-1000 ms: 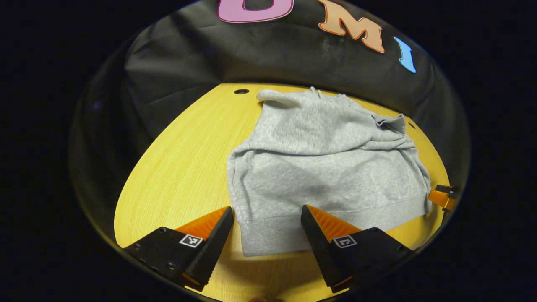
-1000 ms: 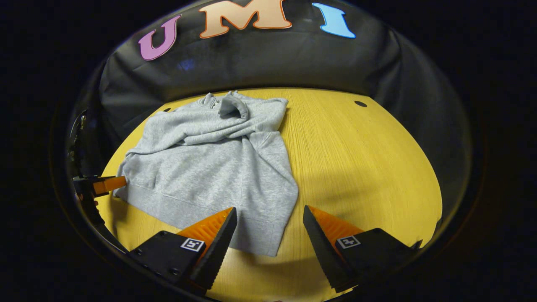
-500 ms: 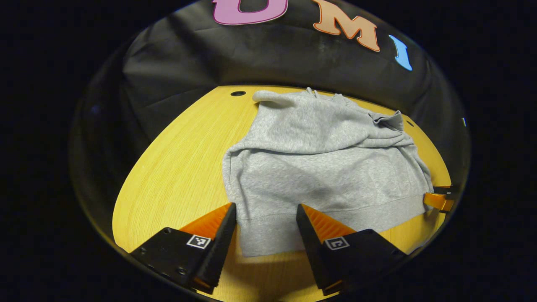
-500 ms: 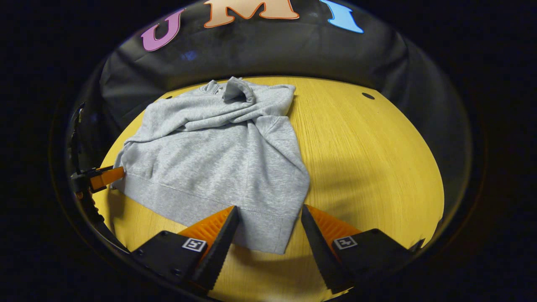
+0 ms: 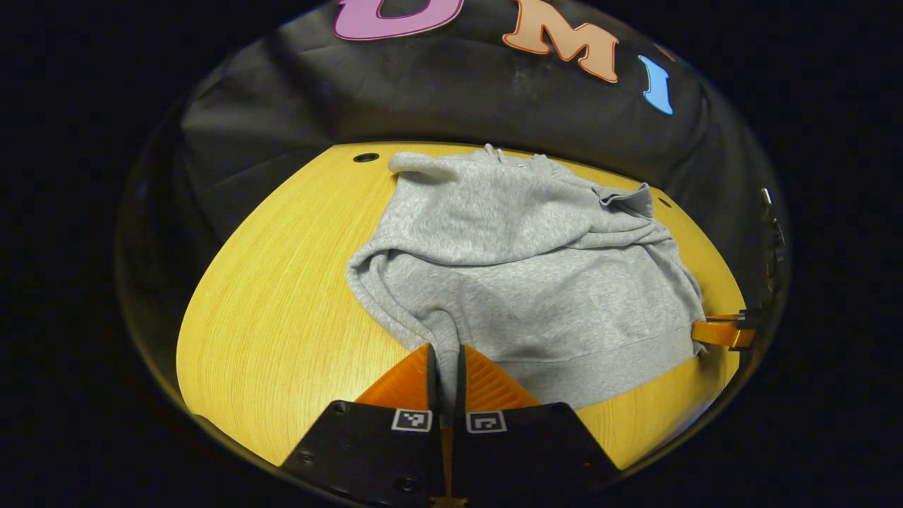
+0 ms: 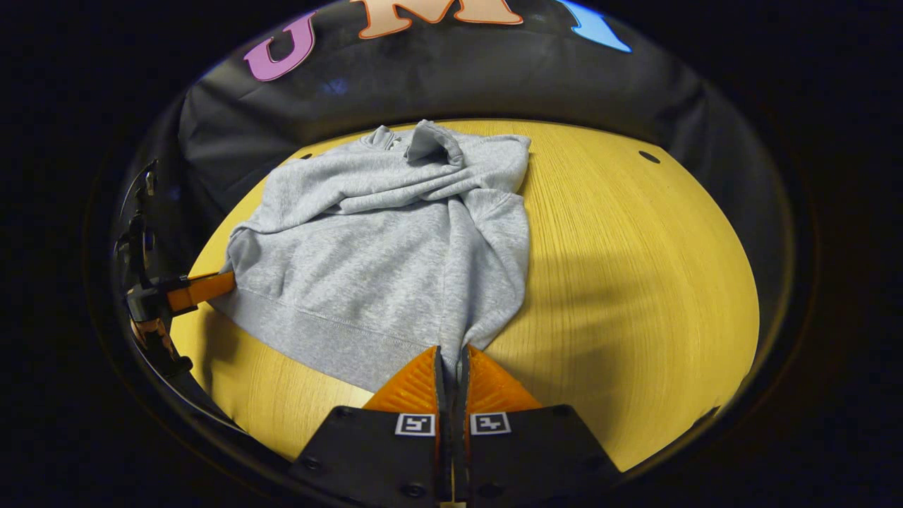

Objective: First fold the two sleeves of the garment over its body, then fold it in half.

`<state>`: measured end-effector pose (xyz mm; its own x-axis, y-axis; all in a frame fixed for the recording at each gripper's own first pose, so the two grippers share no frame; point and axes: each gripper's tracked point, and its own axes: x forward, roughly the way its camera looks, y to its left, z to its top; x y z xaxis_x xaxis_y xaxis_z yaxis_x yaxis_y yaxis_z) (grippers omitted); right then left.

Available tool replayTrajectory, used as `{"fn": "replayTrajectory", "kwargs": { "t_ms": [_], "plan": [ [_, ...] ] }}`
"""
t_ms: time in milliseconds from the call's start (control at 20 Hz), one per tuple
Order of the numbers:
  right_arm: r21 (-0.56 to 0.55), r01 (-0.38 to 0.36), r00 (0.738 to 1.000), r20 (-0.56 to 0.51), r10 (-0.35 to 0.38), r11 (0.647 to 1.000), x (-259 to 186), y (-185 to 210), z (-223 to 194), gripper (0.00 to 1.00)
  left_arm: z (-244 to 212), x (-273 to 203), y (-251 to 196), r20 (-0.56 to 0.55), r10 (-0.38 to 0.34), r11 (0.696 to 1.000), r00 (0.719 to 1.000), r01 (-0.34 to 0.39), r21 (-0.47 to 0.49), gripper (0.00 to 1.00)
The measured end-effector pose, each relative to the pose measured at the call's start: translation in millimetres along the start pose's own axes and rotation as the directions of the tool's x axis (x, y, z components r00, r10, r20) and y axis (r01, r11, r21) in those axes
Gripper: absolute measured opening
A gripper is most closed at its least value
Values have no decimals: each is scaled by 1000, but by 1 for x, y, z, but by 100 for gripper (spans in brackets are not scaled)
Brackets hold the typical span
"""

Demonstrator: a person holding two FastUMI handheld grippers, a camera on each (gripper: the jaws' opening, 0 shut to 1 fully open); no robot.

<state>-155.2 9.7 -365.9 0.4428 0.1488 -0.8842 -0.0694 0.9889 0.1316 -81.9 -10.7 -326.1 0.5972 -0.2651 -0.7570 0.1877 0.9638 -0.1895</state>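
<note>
A round yellow wooden table (image 5: 282, 282) with fine straight grain carries a single grey sweatshirt (image 5: 529, 275). The sweatshirt lies spread on the table top with both sleeves folded across its upper body, collar at the far edge and ribbed hem at the near side. In the right gripper view the table (image 6: 635, 282) is bare to the right of the sweatshirt (image 6: 381, 247). Small dark holes (image 5: 365, 157) sit in the table top near its far rim.
</note>
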Motion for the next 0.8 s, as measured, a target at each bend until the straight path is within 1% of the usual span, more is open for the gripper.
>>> {"fn": "replayTrajectory", "kwargs": {
  "t_ms": [50, 200, 450, 800],
  "plan": [
    [17, -6, 1000, -11, 6, 1000, 1, 0, -1, 4, -1, 1, 0, -12, -5, 1000, 1000, 5, -1, 1],
    [56, -24, 999, -33, 26, 998, -1, 1, -2, 4, -3, -2, 0, -31, -9, 1000, 999, 8, -10, 0],
    [49, -53, 996, -65, 56, 997, -1, 2, -3, 4, -6, -6, 1, -47, -11, 1000, 999, 10, -21, 0],
    [60, -72, 993, -86, 77, 996, -1, 0, -3, 4, -7, -6, 0, -86, -39, 998, 996, 34, -59, 0]
  ]
}}
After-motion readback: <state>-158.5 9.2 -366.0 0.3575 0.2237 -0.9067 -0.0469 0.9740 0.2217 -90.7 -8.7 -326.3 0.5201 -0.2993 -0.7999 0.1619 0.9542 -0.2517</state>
